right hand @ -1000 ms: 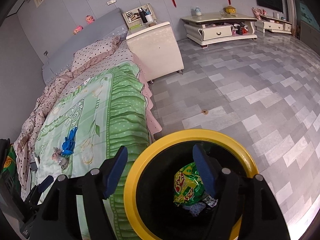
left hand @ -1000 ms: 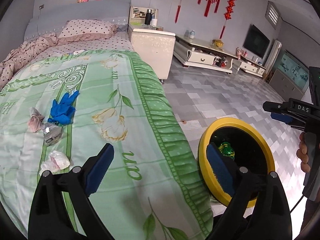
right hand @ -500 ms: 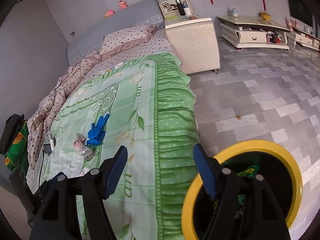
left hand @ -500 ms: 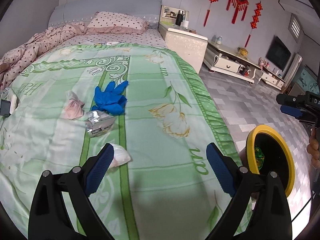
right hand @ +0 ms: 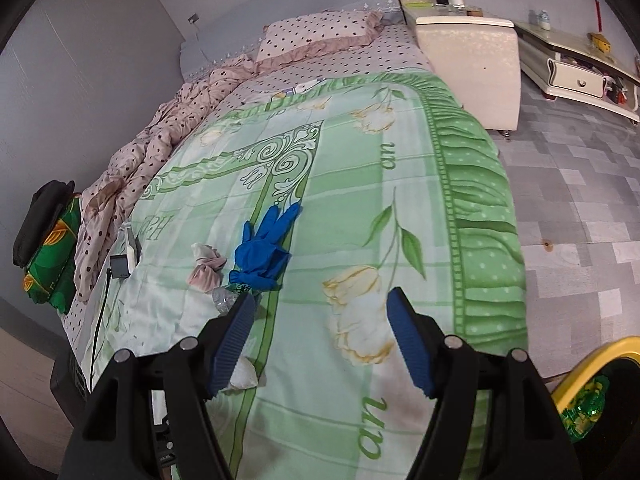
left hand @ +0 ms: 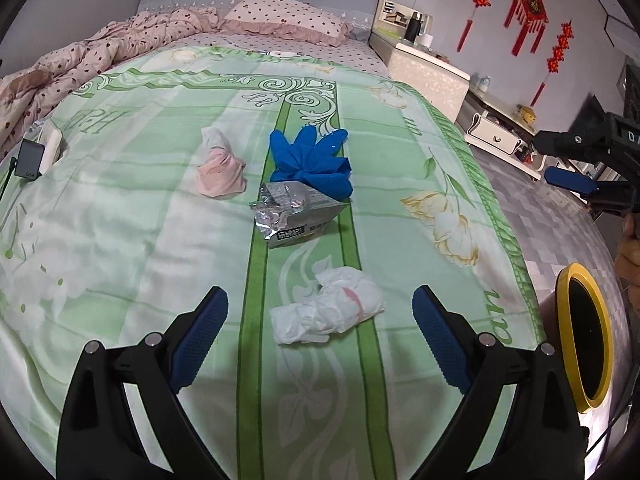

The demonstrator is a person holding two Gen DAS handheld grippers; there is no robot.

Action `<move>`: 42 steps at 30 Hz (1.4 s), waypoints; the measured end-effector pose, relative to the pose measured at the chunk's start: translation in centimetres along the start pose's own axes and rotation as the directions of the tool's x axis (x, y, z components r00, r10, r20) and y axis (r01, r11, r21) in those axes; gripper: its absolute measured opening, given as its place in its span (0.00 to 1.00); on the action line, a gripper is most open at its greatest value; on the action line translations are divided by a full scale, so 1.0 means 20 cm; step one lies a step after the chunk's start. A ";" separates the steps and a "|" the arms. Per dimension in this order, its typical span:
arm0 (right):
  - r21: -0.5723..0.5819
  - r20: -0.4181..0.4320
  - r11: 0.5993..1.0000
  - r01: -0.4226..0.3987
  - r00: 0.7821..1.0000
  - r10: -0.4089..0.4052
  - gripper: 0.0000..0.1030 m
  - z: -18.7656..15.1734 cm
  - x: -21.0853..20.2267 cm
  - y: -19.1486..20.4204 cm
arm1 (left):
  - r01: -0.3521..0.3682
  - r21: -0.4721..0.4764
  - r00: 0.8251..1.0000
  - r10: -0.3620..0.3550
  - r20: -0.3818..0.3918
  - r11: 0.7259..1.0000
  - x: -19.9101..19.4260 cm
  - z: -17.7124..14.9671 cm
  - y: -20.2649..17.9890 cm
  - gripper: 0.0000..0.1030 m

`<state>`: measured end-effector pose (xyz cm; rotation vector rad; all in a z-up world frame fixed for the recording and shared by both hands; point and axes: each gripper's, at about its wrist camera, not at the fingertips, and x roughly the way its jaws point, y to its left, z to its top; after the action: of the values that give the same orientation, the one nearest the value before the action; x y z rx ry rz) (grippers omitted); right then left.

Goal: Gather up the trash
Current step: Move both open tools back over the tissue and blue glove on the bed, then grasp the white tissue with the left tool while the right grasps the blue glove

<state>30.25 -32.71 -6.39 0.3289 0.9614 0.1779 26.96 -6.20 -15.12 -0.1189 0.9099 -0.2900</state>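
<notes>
On the green bedspread (left hand: 140, 220) lie a crumpled white tissue (left hand: 328, 310), a silver foil wrapper (left hand: 294, 214), a blue glove (left hand: 310, 162) and a pink-white wad (left hand: 218, 168). My left gripper (left hand: 320, 332) is open and empty, its jaws either side of the white tissue, just short of it. My right gripper (right hand: 320, 336) is open and empty above the bed's right half; it also shows in the left wrist view (left hand: 576, 184). The glove (right hand: 262, 248), wad (right hand: 206, 268) and tissue (right hand: 242, 374) show in the right wrist view. A yellow-rimmed black bin (left hand: 588, 336) stands beside the bed, with green packaging (right hand: 584, 408) inside.
A dark phone-like device (left hand: 30, 158) with a cable lies at the bed's left edge. Pillow (left hand: 280, 20) and pink duvet (left hand: 80, 64) are at the head. A white nightstand (right hand: 468, 68) and a TV cabinet (right hand: 580, 68) stand on the tiled floor.
Both grippers swung left from the bin toward the bed. The left gripper came closer to the white tissue, now between its open jaws. The bin slid to the right edge of both views.
</notes>
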 end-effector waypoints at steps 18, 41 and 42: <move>-0.088 -0.226 0.996 -0.022 0.974 0.002 0.63 0.14 0.87 0.37 | 0.095 -0.121 0.994 -0.101 -0.044 0.988 0.29 -0.03 0.19 0.85; -0.066 -0.294 0.992 -0.104 0.952 0.080 0.07 0.13 1.12 0.38 | 0.227 -0.028 0.973 -0.228 -0.037 0.973 0.26 -0.06 0.05 0.28; -0.063 -0.291 0.992 -0.107 0.953 0.084 0.06 0.13 1.11 0.38 | 0.229 -0.026 0.973 -0.229 -0.037 0.973 0.26 -0.06 0.05 0.26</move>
<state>44.85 -19.67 -19.61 0.2819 1.2242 0.3586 29.30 -6.81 -20.00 -0.2395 0.9405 -0.4987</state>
